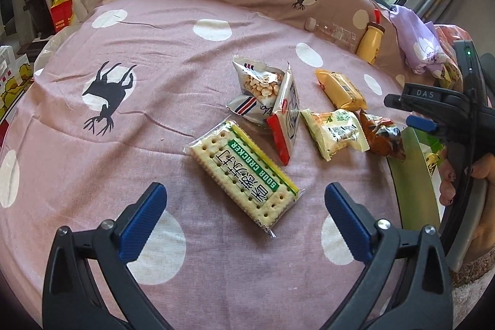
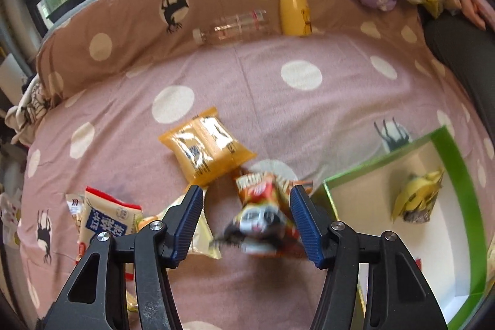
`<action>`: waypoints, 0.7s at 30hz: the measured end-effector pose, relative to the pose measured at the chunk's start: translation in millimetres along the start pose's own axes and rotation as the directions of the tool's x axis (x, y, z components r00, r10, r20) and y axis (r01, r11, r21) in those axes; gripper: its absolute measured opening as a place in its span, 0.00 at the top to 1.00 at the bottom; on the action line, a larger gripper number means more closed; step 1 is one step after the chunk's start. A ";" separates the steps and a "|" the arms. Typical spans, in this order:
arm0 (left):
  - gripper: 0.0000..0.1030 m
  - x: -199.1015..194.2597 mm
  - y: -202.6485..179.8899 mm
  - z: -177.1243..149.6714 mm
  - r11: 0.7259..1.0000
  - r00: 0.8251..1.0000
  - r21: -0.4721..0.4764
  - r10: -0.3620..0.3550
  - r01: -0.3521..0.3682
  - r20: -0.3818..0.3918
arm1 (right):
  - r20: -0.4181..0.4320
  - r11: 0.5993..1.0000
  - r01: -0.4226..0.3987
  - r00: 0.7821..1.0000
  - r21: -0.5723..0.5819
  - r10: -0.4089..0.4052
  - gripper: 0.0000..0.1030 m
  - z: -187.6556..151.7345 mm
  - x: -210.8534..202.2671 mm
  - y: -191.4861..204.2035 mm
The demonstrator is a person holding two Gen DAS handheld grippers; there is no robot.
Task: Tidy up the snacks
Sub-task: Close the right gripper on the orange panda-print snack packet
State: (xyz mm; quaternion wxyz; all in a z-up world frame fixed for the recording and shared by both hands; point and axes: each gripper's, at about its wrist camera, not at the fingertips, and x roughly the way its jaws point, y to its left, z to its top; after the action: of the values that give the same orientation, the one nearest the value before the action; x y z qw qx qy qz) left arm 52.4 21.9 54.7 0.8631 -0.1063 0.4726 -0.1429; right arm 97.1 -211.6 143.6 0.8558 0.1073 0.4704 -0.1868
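My left gripper [image 1: 244, 218] hangs wide open, holding nothing — the cracker pack [image 1: 243, 170] lies on the bedspread [image 1: 154, 82] just ahead of it. My right gripper [image 2: 247, 225] stands half open around the red-brown snack bag [image 2: 266, 215]; contact is blurred. Beyond lie the orange packet [image 2: 207, 150] and, right, the green box [image 2: 458, 175].

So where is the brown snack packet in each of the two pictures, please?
Left wrist view: the brown snack packet lies right of centre, beside the green box.
Right wrist view: it is low in the centre, blurred, between the right tongs' pads.
Shared landmark: the orange packet just beyond it.
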 end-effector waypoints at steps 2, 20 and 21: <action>0.01 0.0 0.0 0.4 1.000 1.000 0.000 -0.003 0.003 -0.001 | -0.011 0.999 0.025 1.000 -0.030 -0.026 0.41 3.8 3.6 4.0; 0.01 -2.3 -5.9 -1.9 1.000 1.000 0.021 0.002 -0.002 0.000 | -0.079 0.999 -0.033 0.996 -0.006 0.032 0.78 -16.8 23.5 -6.5; 0.01 -2.5 -6.6 -2.2 1.000 1.000 0.022 0.001 -0.001 0.001 | -0.071 0.999 -0.046 0.996 -0.001 0.046 0.78 -19.5 19.8 -6.6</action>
State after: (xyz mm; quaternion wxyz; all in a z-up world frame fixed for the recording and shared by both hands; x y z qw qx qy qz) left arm 48.3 16.5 57.7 0.8646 -0.0964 0.4706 -0.1475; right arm 89.1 -214.9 116.4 0.8427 0.1236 0.4981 -0.1627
